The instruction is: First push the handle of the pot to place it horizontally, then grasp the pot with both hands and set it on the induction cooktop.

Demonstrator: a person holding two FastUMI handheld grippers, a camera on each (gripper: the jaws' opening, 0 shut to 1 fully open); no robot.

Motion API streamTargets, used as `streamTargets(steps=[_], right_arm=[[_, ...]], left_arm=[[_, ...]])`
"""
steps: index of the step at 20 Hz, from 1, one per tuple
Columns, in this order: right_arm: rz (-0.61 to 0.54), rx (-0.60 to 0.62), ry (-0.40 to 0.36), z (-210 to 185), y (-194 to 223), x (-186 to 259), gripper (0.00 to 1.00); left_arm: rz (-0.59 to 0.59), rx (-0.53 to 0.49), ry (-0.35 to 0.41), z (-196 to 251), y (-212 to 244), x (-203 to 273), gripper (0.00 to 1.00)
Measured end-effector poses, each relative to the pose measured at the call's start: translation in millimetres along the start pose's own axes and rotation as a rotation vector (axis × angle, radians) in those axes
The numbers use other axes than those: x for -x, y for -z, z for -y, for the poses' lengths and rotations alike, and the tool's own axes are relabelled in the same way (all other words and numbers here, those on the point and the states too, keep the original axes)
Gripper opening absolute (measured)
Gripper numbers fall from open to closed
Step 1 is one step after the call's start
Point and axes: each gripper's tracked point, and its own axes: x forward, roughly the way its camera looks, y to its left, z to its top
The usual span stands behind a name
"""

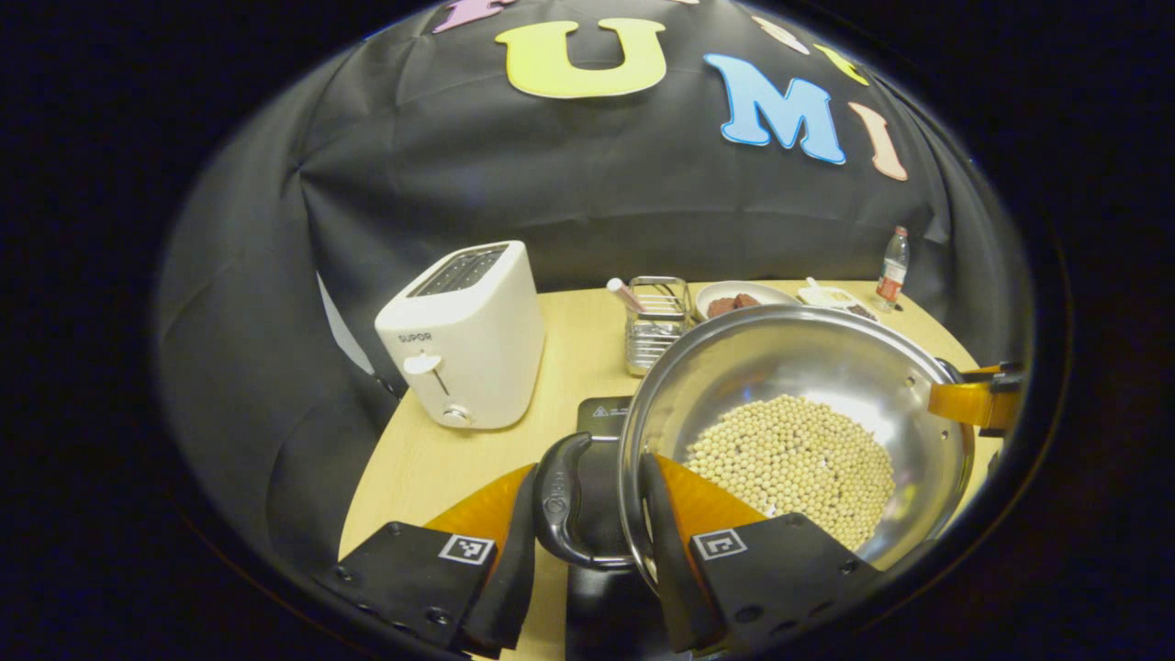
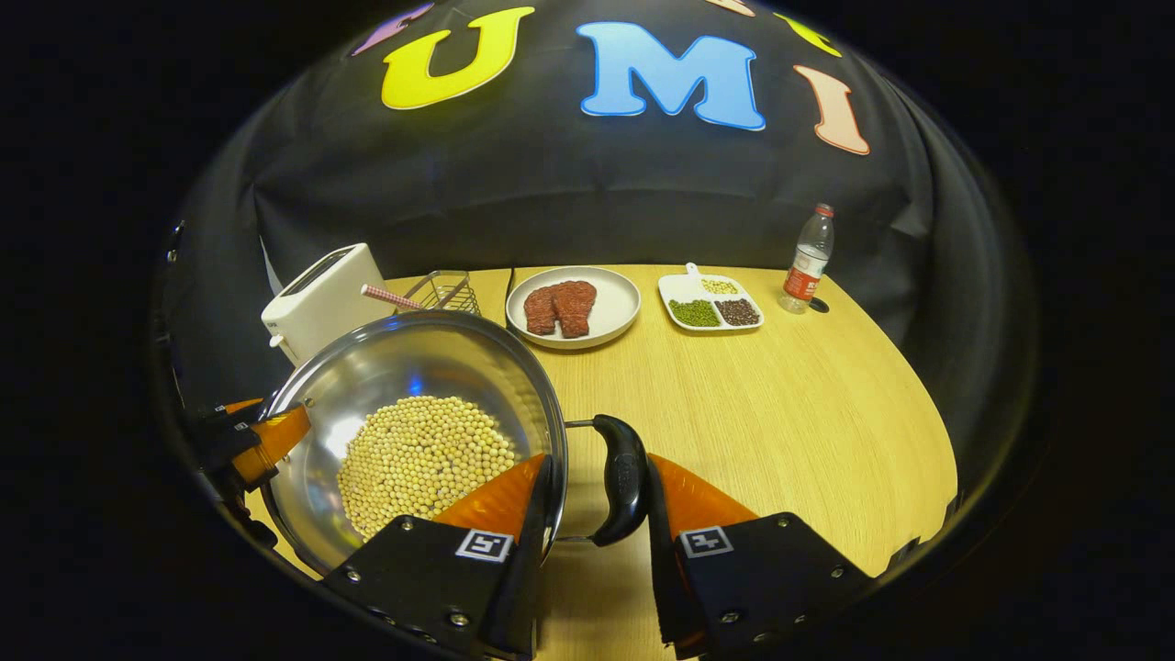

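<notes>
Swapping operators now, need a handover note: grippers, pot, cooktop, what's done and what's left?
Left hand-held gripper: fingers straddle the pot's left handle, gaps visible, not clamped.
Right hand-held gripper: same on the right handle, one finger against the rim.
Pot holds soybeans; over the black cooktop in the left gripper view; whether it is seated cannot be told.
Done: both handles horizontal.
Left: close both, confirm pot is on cooktop, release.
</notes>
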Motion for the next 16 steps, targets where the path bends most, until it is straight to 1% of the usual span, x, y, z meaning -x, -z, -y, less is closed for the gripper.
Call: streamTargets(steps=[1,2,3,4,5,6,7,8,9,10,11,12,13,15,16], right_arm=[[-0.001,0.002,-0.003,-3.0,0.9,0.1,0.52],[-0.001,0.002,-0.006,-5.6,1.5,-0.8,0.52],[0.0,0.003,-0.009,-8.3,1.0,-1.9,0.52],[0.002,0.003,-0.011,-10.2,1.0,-2.5,0.52],[0.004,0.006,-0.013,-12.0,0.5,-4.5,0.52],[0.003,0.006,-0.014,-12.8,1.1,-5.0,0.52],[0.005,0.0,-0.018,-15.3,0.0,-6.8,0.52],[0.003,-0.002,-0.017,-16.0,0.5,-8.3,0.52],[0.002,-0.002,-0.019,-16.6,1.1,-10.0,0.52],[0.001,-0.005,-0.023,-17.2,1.9,-11.7,0.52],[0.0,-0.019,-0.029,-17.8,3.0,-13.2,0.52],[-0.003,-0.034,-0.034,-17.6,4.1,-13.7,0.52],[0.008,-0.047,-0.042,-15.6,3.3,-16.3,0.52],[0.017,-0.06,-0.059,-14.3,3.7,-17.7,0.52],[0.017,-0.059,-0.072,-13.9,3.0,-18.2,0.54]], left_arm=[[-0.005,0.006,-0.002,-2.1,1.9,-0.7,0.64],[-0.01,0.013,-0.002,-5.0,3.2,-2.7,0.64],[-0.014,0.024,-0.003,-8.1,3.9,-3.7,0.6],[-0.017,0.031,-0.004,-10.7,3.8,-5.4,0.65],[-0.018,0.035,-0.004,-12.2,5.6,-7.5,0.64],[-0.021,0.039,-0.007,-13.4,7.2,-8.8,0.6],[-0.017,0.033,-0.012,-14.7,5.1,-10.7,0.6],[-0.014,0.026,-0.015,-14.8,2.6,-11.7,0.63],[-0.011,0.022,-0.018,-15.9,1.6,-15.2,0.62],[-0.009,0.017,-0.018,-16.6,1.9,-16.8,0.66],[-0.008,0.015,-0.02,-17.5,1.4,-18.4,0.66],[0.0,0.008,-0.022,-18.0,0.2,-18.2,0.64],[0.008,0.001,-0.026,-18.0,0.5,-18.9,0.68],[0.019,0.01,-0.039,-18.0,1.2,-16.9,0.7],[0.02,0.019,-0.048,-17.8,2.8,-15.7,0.71]])
